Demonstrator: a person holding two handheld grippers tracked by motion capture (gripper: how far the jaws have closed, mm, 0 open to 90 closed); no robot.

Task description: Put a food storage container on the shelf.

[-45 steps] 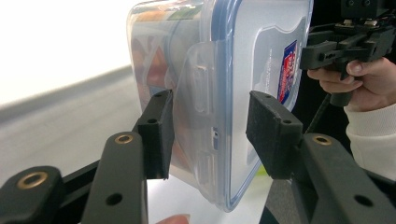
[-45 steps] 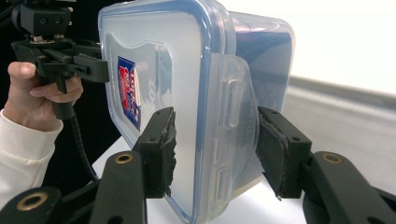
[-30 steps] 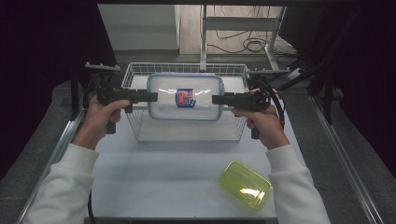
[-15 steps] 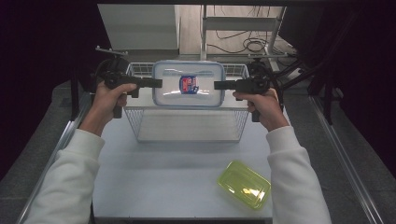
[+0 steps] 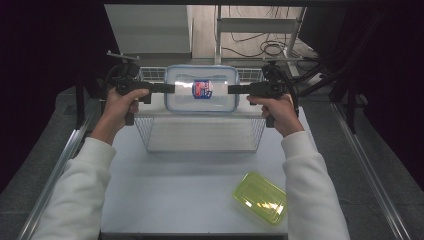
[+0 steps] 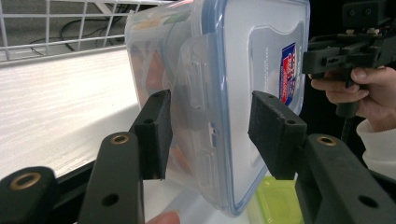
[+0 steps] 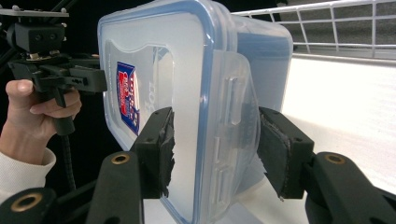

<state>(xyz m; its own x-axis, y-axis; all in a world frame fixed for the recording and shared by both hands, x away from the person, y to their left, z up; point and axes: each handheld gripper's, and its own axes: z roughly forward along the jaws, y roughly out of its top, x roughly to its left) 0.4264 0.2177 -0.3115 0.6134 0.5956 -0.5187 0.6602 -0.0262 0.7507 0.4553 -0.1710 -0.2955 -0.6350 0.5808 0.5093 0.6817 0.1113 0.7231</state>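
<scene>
A clear lidded container with a blue rim and a red-and-blue label hangs level over the far rim of the wire basket. My left gripper grips its left end and my right gripper its right end. In the left gripper view the pads straddle the side latch of the container; the left gripper has just been opening a little with the container still between its pads. The right gripper clamps the other latch of the container.
A yellow-green box lies on the white table near the front right. The basket's floor is bare. Metal rails run along both table sides. Cables and a frame stand beyond the basket.
Both hands have carried the container away from the person, from over the middle of the basket to over its far rim.
</scene>
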